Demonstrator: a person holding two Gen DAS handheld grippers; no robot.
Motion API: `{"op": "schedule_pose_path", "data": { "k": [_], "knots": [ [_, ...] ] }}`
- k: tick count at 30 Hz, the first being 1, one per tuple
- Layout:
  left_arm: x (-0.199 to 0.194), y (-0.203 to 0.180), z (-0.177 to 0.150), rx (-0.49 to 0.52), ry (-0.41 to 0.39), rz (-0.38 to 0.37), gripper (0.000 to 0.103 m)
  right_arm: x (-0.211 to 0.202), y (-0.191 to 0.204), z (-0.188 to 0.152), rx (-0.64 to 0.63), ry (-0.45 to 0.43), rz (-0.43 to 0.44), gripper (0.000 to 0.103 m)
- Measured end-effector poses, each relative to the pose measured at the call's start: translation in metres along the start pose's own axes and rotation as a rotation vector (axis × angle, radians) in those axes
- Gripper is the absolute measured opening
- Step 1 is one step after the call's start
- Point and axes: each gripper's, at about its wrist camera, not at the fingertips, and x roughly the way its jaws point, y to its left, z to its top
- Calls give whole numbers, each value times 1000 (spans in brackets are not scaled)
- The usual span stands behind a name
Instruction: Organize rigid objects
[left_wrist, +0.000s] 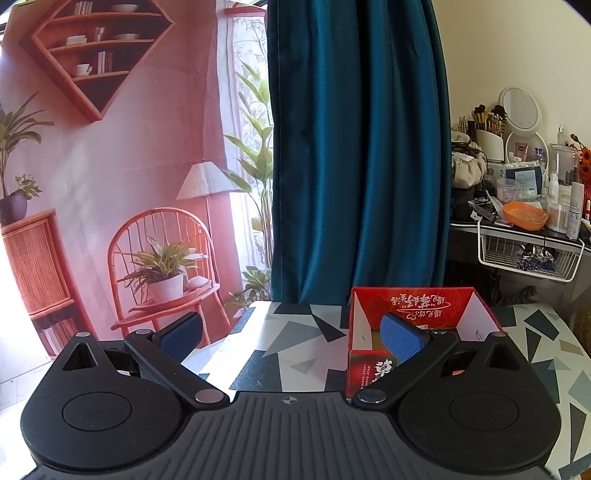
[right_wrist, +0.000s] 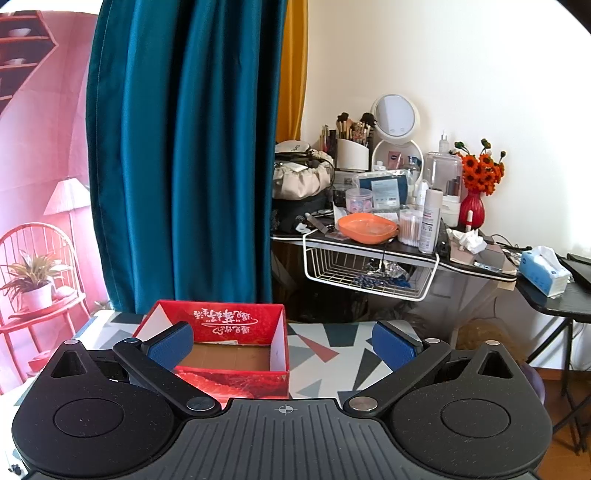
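both claws (left_wrist: 291, 334) (right_wrist: 282, 341) released over the patterned table (left_wrist: 295, 332), red box (right_wrist: 236, 343) ahead, teal curtain (right_wrist: 184, 147) behind.

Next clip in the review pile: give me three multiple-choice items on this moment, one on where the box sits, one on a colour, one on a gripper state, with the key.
1. Where does the red box stand?
A. on the patterned table
B. in the wire basket
C. on the floor

2. What colour is the curtain behind the table?
A. yellow
B. teal blue
C. white

3. How do the left gripper and right gripper stand?
A. both shut on a thing
B. one shut, one open
C. both open, holding nothing

Key:
1 A, the box rests on the geometric tabletop in both views.
2 B, teal folds hang right behind the table's far edge.
3 C, the blue pads stand wide apart with nothing between them.
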Motion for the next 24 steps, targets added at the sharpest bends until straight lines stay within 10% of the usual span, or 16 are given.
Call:
{"op": "schedule_pose_path", "data": {
  "k": [24],
  "knots": [
    [2,-1,0,-2,19,-9,103,-1,-2,-2,2,2,0,103]
  ]
}}
